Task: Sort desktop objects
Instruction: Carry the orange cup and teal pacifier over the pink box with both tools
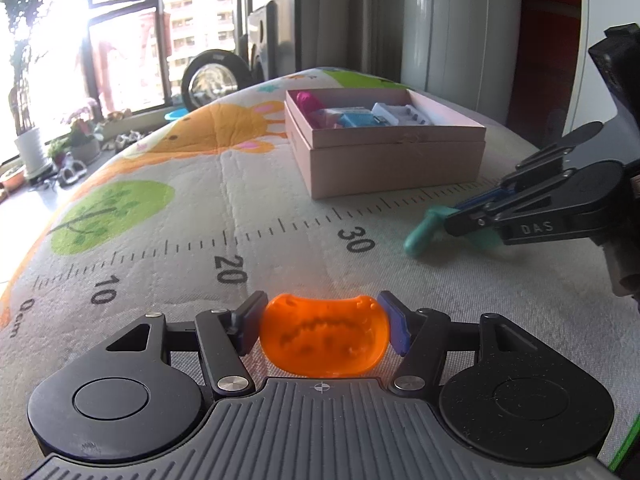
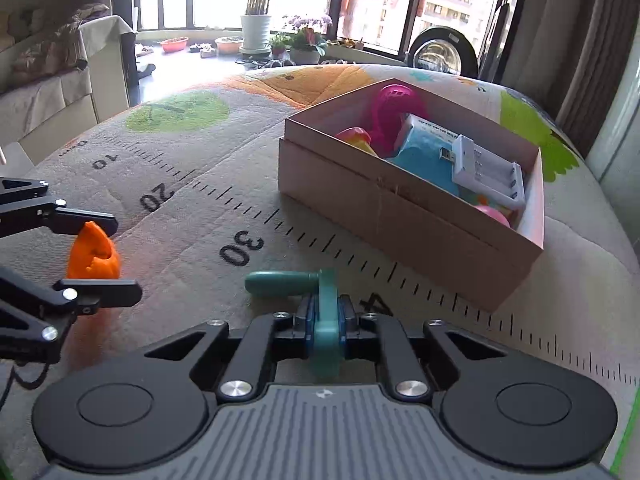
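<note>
My left gripper (image 1: 323, 330) is shut on an orange translucent plastic toy (image 1: 324, 338), low over the mat; the toy also shows in the right wrist view (image 2: 94, 254). My right gripper (image 2: 326, 322) is shut on a teal plastic tool (image 2: 326, 320) with a handle that sticks out to the left; in the left wrist view the teal tool (image 1: 422, 234) shows at the right, touching the mat. An open pink box (image 1: 384, 156) stands behind both, holding a pink toy (image 2: 394, 110), a blue packet (image 2: 424, 160) and a white battery charger (image 2: 490, 170).
The table is covered by a quilted play mat (image 1: 248, 184) with a printed ruler, a giraffe and green trees. A window with potted plants (image 2: 256, 28) and a round mirror (image 2: 442, 54) lie beyond the far edge. A chair (image 2: 60, 80) stands at the left.
</note>
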The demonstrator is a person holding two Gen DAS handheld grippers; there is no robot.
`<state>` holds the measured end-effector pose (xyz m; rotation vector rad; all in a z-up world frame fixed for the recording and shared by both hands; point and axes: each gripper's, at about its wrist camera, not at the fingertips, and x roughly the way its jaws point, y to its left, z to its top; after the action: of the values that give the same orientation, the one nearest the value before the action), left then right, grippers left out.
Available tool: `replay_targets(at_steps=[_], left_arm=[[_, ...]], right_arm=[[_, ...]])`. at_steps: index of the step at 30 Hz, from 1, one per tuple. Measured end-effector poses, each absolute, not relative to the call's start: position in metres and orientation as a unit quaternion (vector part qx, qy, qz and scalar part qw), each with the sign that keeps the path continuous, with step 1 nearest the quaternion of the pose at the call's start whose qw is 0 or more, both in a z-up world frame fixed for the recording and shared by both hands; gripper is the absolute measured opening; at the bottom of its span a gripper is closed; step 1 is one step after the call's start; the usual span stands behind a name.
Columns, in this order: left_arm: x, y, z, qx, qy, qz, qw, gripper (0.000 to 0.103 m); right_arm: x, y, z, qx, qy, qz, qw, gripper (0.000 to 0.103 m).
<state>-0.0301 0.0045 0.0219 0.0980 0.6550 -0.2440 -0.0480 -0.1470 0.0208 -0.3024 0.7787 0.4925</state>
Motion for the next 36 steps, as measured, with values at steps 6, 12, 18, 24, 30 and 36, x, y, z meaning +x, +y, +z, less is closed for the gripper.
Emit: replay_targets(at_steps=[6, 12, 18, 24, 30, 36], left_arm=[[-0.042, -0.005, 0.043, 0.065, 0.294, -0.129, 0.945, 0.066], [-0.044, -0.016, 0.063, 0.076, 0.261, -0.14, 0.952, 0.066], [-0.041, -0.014, 0.043, 0.067, 0.296, -0.142, 0.942, 0.066], [-0.039, -0.014, 0.021, 0.064, 0.331, -0.149, 0.93, 0.066], [-0.049, -0.01, 0.019, 0.071, 0.331, -0.155, 0.928, 0.078], [-0.055, -0.01, 0.017, 0.084, 0.336, -0.159, 0.924, 0.081]], right_arm=[[-0.092, -0.165, 0.065, -0.129, 0.322, 0.238, 0.907, 0.0], [-0.103, -0.179, 0.095, -0.121, 0.282, 0.233, 0.923, 0.0], [-0.114, -0.194, 0.062, -0.13, 0.318, 0.229, 0.911, 0.065], [-0.118, -0.193, 0.014, -0.139, 0.374, 0.228, 0.888, 0.046], [-0.12, -0.187, 0.012, -0.134, 0.391, 0.235, 0.88, 0.011], [-0.121, -0.182, 0.018, -0.135, 0.382, 0.228, 0.886, 0.011]])
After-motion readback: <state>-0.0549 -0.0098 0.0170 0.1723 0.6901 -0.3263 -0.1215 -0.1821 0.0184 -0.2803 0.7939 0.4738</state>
